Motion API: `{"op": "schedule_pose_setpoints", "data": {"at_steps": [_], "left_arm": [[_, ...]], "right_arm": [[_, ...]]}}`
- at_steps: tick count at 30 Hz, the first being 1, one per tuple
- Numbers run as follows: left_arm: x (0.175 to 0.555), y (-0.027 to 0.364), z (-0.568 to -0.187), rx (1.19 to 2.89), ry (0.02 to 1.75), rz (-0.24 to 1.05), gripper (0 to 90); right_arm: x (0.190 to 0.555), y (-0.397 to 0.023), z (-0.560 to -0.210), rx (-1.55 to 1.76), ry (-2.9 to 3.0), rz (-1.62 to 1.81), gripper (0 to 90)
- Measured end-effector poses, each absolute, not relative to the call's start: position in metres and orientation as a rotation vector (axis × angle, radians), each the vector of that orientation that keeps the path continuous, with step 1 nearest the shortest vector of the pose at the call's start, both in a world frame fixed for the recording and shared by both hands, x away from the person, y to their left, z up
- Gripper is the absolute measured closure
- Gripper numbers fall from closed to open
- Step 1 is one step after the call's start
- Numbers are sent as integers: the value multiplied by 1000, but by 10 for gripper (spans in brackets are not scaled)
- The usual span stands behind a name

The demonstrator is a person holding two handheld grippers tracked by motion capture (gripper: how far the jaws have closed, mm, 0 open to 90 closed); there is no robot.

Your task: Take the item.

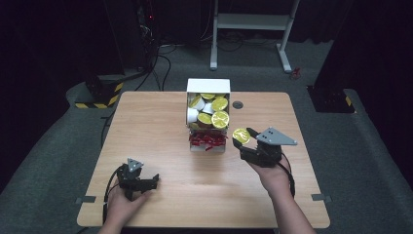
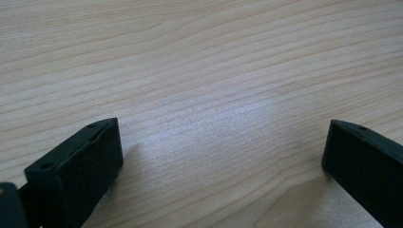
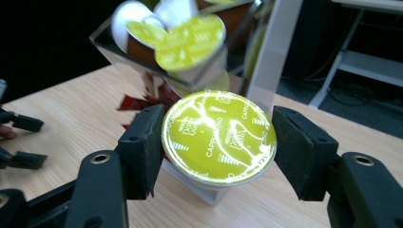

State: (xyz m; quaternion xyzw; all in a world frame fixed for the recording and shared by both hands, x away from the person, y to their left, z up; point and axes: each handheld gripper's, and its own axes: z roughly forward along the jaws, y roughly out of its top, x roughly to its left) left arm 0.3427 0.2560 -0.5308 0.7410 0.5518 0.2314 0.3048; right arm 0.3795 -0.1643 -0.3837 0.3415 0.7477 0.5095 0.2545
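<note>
Surface: wooden table (image 1: 160, 122), dark room behind.
Right hand-held gripper (image 3: 217, 142): clamped a yellow-lidded capsule (image 3: 218, 135), held above the table beside the dispenser (image 1: 208, 87).
Left hand-held gripper (image 2: 221, 156): jaws apart, idle.
Advice: keep the lid level; avoid squeezing harder.

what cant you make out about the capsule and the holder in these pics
- Capsule body: right gripper view, hidden under its own green lid.
- Dispenser capsule count: high view, too small and overlapping.
- Red items in its lower tray: high view, too small to identify.
</note>
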Motion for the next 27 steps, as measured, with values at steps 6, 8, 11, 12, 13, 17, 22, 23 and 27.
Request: {"op": "schedule_pose_setpoints", "data": {"at_steps": [6,8,11,12,13,17,22,23,27], "left_arm": [[343,256,-531,1963,1461,612,2],[343,256,-531,1963,1461,613,2],[343,256,-531,1963,1461,613,2],[343,256,-531,1963,1462,610,2],[343,256,-531,1963,1460,612,2],[343,256,-531,1963,1461,613,2],[343,256,-531,1963,1461,612,2],[343,256,-531,1963,1461,613,2],[343,256,-531,1963,1461,613,2]], "right_arm": [[383,-176,-400,967,2035,1317,382],[384,-181,-407,990,2040,1292,382],[385,-189,-415,1020,2038,1268,382],[386,-191,-418,1031,2039,1259,382],[386,-194,-422,1047,2039,1249,382],[387,-203,-434,1072,2037,1212,382],[392,-212,-450,1119,2052,1160,382],[393,-213,-453,1129,2049,1156,382],[396,-218,-466,1149,2052,1113,382]]}}
